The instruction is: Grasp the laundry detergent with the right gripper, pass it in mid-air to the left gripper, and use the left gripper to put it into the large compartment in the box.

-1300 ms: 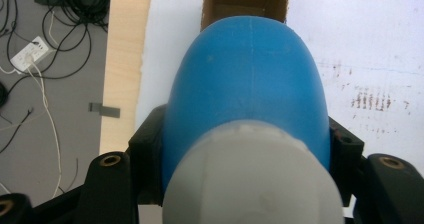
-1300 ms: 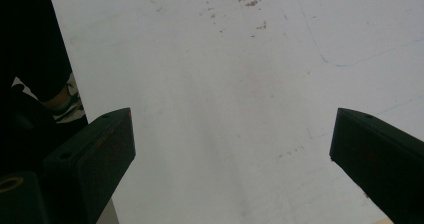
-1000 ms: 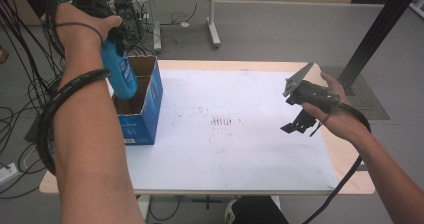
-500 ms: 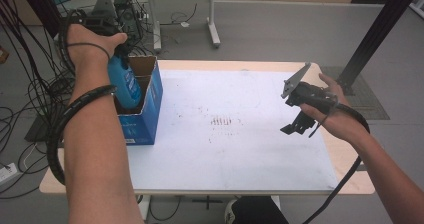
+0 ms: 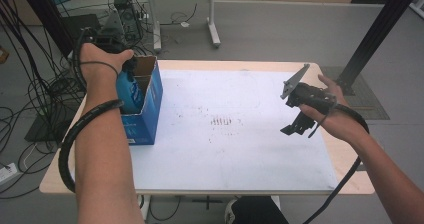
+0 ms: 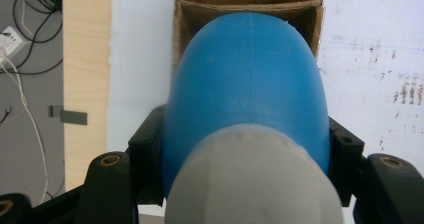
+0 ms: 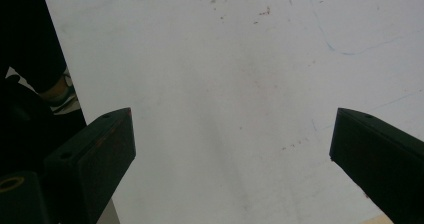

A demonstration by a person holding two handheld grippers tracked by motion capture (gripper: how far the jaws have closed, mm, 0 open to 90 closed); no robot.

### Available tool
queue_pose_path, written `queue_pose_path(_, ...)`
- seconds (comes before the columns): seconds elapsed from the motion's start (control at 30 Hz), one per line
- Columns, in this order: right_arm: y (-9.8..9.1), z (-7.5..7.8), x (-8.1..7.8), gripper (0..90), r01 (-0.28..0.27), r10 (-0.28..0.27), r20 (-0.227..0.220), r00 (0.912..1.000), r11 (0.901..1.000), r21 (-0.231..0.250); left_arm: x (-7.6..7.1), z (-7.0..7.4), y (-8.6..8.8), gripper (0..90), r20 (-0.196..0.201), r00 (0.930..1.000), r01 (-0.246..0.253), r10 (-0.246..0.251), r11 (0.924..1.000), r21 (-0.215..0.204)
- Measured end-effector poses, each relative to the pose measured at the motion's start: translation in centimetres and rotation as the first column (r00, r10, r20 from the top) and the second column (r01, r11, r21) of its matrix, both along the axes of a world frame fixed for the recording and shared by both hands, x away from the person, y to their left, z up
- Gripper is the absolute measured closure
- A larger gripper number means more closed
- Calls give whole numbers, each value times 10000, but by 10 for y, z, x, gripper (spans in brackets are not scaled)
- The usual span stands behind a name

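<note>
At the worktop's left edge: a person stands over an open blue carton (image 5: 145, 111), both arms reaching in from the near side.
Left gripper (image 5: 131, 79): jaws clamped on either flank of a blue bottle (image 5: 129, 91), seen in the left gripper view pressing its rounded body (image 6: 247, 84) just above the pale grey cap (image 6: 252, 184).
Bottle position: upright, its lower part now down inside the carton's open top; a second ago it hung higher, above the rim.
Change noted: the left hand has travelled down and slightly away from the person, sinking the bottle into the box.
Meaning, as judged: this looks like packing; the bottle seems nearly seated, release being the likely step left. Whether it touches the carton floor cannot be told.
Right gripper (image 5: 300, 116): held above the right side of the white worktop (image 5: 240, 149), jaws wide apart, nothing between them; unmoved over the same second.
Worktop surface: white sheet with scattered brown marks.
</note>
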State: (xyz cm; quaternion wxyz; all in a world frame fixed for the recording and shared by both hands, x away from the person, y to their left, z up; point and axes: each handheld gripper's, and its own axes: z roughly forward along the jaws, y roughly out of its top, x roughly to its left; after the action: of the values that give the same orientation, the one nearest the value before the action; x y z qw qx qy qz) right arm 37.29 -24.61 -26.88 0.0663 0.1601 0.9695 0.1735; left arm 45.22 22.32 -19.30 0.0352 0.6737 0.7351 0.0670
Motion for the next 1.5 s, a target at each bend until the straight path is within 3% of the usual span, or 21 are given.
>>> queue_pose_path(0.77,4,-6,2,45,-79,75,-164,9998,9997,-245,1,-52,-7,375,-93,9998,203,-202,9998,28)
queue_pose_path(1.07,4,-7,3,45,-96,89,-218,9997,9995,-296,1,-66,-7,375,-125,9996,243,-242,9997,65)
queue_pose_path(1.5,5,-7,2,46,-57,51,-158,9999,9992,-398,-4,-84,-6,374,-214,9976,669,-661,9971,372)
